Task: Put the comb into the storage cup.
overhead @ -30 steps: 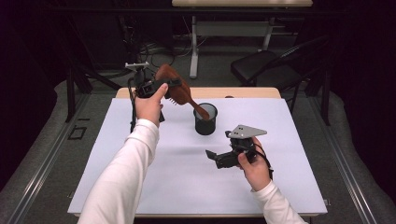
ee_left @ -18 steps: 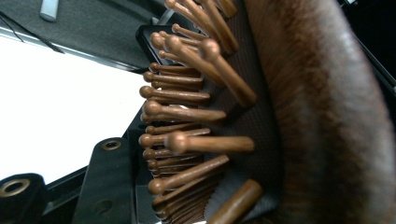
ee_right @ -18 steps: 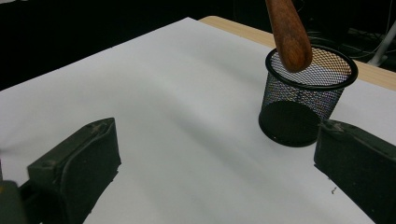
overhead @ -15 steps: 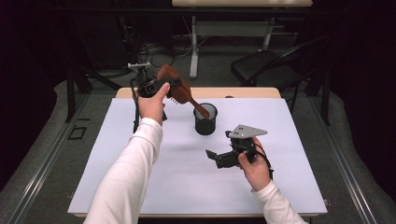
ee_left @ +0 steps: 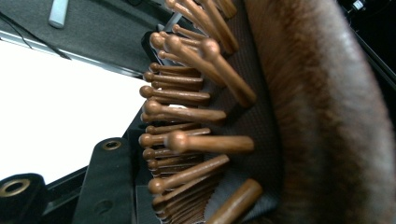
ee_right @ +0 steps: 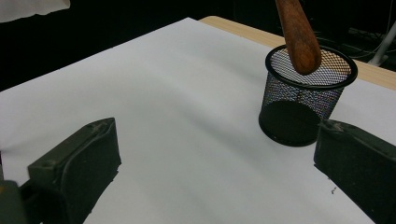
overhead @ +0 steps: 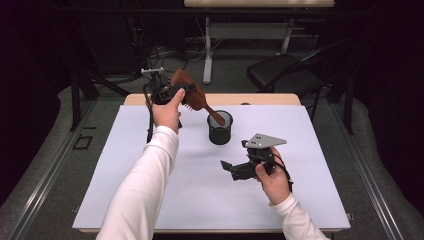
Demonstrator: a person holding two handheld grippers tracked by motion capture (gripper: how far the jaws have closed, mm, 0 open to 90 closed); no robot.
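White-covered worktop (overhead: 150,200): left gripper (overhead: 172,95) jaws pinch hairbrush (overhead: 192,95) head, handle slanting down into mesh cup (overhead: 220,128); right gripper (overhead: 240,169) jaws spread, idle nearby.

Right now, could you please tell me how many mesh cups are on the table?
1. The black mesh cup stands on the white table cover, with the wooden hairbrush handle tip over its rim.

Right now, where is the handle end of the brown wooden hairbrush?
In the high view the brown wooden hairbrush is held in the left claw at the table's far left, its handle end over the black mesh cup.
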